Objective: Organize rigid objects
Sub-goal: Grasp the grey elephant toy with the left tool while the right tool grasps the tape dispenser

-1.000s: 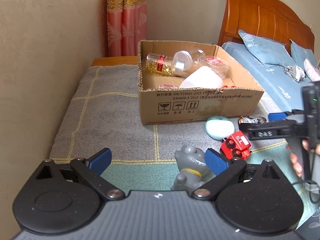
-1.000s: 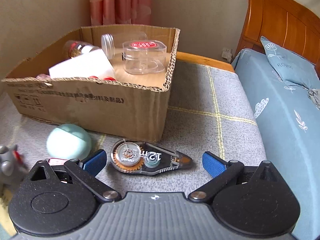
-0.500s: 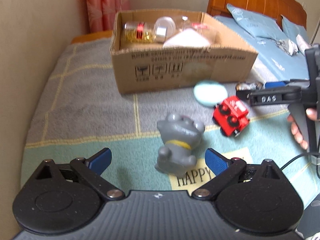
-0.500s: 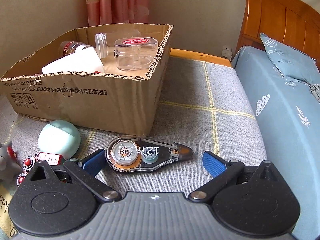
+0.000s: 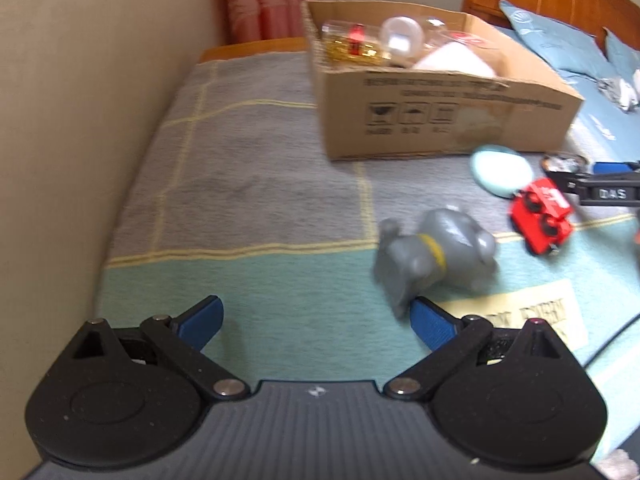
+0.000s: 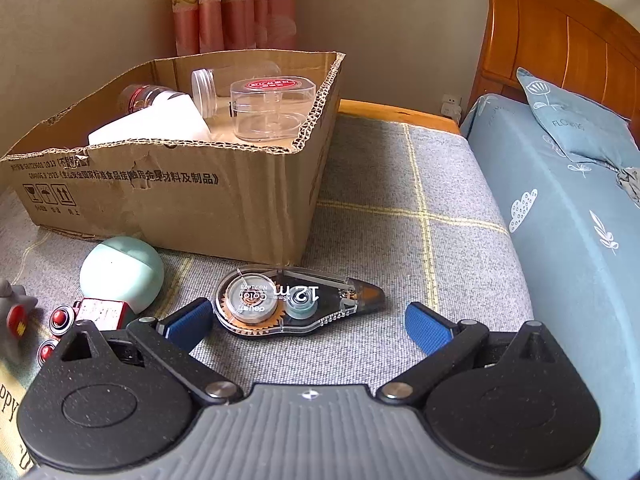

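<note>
A cardboard box (image 5: 440, 120) holds clear jars and a white item; it also shows in the right wrist view (image 6: 168, 196). A grey cat figurine (image 5: 432, 256) lies tipped on the blanket just beyond my open, empty left gripper (image 5: 316, 320). A red toy train (image 5: 540, 216) and a mint round case (image 5: 500, 172) lie to its right. My right gripper (image 6: 308, 320) is open, with a clear correction tape dispenser (image 6: 292, 300) lying between its fingers on the blanket. The mint case (image 6: 122, 274) and the train (image 6: 96, 312) sit to its left.
A wall runs along the left of the blanket (image 5: 240, 184). A blue bed (image 6: 560, 208) with a pillow and wooden headboard (image 6: 560, 40) lies to the right. Pink curtains (image 6: 236, 4) hang behind the box. The right gripper shows at the left wrist view's right edge (image 5: 600, 188).
My left gripper pulled back and swung left; the cat figurine has tipped from upright onto its side. My right gripper edged closer to the tape dispenser.
</note>
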The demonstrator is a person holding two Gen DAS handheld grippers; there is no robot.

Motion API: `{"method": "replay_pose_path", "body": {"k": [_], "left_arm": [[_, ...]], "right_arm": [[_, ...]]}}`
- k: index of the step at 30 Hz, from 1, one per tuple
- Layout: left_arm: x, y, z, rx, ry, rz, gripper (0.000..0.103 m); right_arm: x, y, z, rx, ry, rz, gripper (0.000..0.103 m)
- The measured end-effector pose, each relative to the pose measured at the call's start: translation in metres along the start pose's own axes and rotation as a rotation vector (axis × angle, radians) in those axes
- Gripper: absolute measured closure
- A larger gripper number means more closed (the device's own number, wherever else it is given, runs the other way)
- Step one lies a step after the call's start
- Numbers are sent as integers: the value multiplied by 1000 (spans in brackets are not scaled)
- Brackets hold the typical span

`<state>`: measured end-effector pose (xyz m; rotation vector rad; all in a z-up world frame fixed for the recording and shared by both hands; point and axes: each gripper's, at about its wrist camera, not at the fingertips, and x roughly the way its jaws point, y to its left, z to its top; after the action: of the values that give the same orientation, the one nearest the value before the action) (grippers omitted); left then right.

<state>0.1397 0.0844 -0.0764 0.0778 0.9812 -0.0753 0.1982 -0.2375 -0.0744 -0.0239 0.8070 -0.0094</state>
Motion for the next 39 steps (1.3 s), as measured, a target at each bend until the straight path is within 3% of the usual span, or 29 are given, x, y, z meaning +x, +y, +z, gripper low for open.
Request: {"method": "replay_pose_path", "body": {"k": [3, 7, 13, 15, 19, 23, 26, 31, 39], "left_arm": [[2, 10, 3, -25, -1, 28, 4], [1, 6, -1, 12, 6, 4, 4], [-2, -13, -15, 58, 18, -88, 3], [-2, -21, -13, 64, 8, -96, 3], [-4, -35, -6, 46, -12, -212, 3], [3, -47, 2, 30, -20, -257, 5], [6, -55, 6, 35, -25, -236, 7], [11, -64, 13, 82, -59, -166, 27], [11, -61, 12, 76, -70, -148, 26]], "right_arm": [[-1, 0, 0, -2, 4, 2, 0], [-1, 0, 0, -5, 8, 6, 0], [-1, -1, 0, -10, 9, 11, 0], [-1, -1, 0, -11, 9, 12, 0], [-1, -1, 0, -17, 11, 18, 0], [-2, -2, -1, -26, 7, 27, 0], [-2, -3, -2, -32, 2, 34, 0], [-3, -3, -4, -38, -9, 40, 0], [-3, -2, -4, -44, -17, 46, 0]]}}
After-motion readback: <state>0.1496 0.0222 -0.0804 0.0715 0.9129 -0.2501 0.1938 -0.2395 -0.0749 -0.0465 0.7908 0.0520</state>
